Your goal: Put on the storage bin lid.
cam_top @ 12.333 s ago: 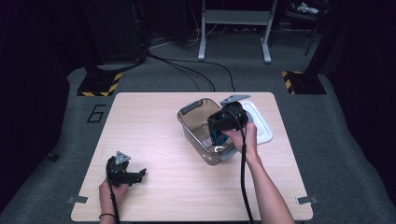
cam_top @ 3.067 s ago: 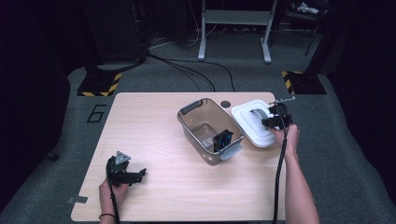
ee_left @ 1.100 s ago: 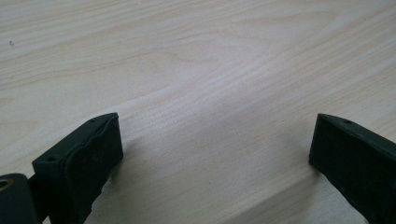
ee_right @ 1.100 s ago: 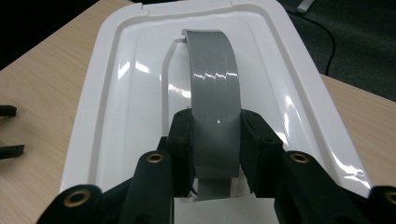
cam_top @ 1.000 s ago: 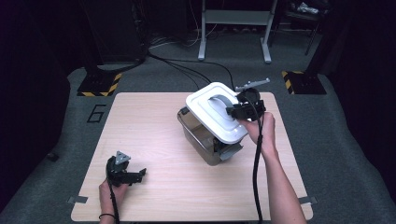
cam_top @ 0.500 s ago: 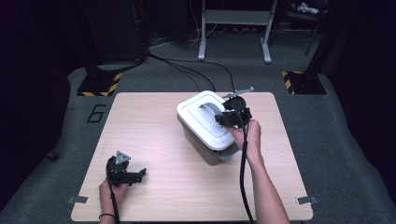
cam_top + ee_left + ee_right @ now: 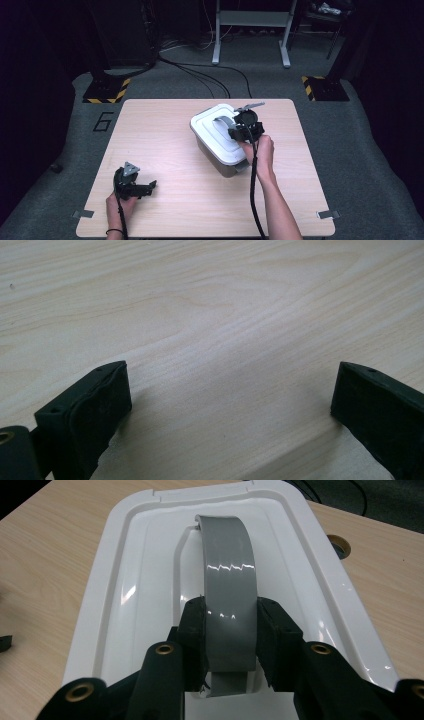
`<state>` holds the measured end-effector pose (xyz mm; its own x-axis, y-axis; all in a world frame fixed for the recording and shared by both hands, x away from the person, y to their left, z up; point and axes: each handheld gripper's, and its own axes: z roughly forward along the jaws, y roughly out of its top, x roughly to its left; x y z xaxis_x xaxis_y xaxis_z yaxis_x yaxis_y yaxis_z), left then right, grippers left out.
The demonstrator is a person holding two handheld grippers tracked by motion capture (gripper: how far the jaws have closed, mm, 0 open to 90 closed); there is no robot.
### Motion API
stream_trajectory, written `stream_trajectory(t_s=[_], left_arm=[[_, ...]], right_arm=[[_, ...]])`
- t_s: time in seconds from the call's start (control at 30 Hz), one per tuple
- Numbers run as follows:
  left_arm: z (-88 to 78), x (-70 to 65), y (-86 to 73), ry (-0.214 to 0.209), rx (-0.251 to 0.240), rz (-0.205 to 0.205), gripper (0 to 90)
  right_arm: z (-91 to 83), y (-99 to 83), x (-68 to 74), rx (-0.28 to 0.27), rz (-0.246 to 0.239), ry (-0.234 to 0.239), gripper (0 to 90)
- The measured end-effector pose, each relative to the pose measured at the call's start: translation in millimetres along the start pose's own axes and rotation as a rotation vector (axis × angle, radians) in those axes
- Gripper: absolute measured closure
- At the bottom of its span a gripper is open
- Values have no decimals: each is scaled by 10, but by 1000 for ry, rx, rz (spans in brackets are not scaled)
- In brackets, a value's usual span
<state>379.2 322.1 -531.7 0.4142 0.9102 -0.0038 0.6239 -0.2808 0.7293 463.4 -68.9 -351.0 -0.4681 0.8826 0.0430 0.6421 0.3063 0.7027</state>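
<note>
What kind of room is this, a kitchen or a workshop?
More likely a lab or test studio: a bare wooden table on grey carpet, hazard-striped stand feet, loose cables, and a floor marking "6".

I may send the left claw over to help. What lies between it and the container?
Only bare table between the left claw and the container, per the high view.

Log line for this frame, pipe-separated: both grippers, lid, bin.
right gripper: shut on grey handle | white lid: on bin | left gripper: open, on table
</note>
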Motion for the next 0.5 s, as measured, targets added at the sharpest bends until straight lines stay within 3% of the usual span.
stream_trajectory(t_s=[0.5], left_arm=[[0, -1, 0, 0, 0, -1, 26]], right_arm=[[59, 39, 38, -12, -12, 1, 658]])
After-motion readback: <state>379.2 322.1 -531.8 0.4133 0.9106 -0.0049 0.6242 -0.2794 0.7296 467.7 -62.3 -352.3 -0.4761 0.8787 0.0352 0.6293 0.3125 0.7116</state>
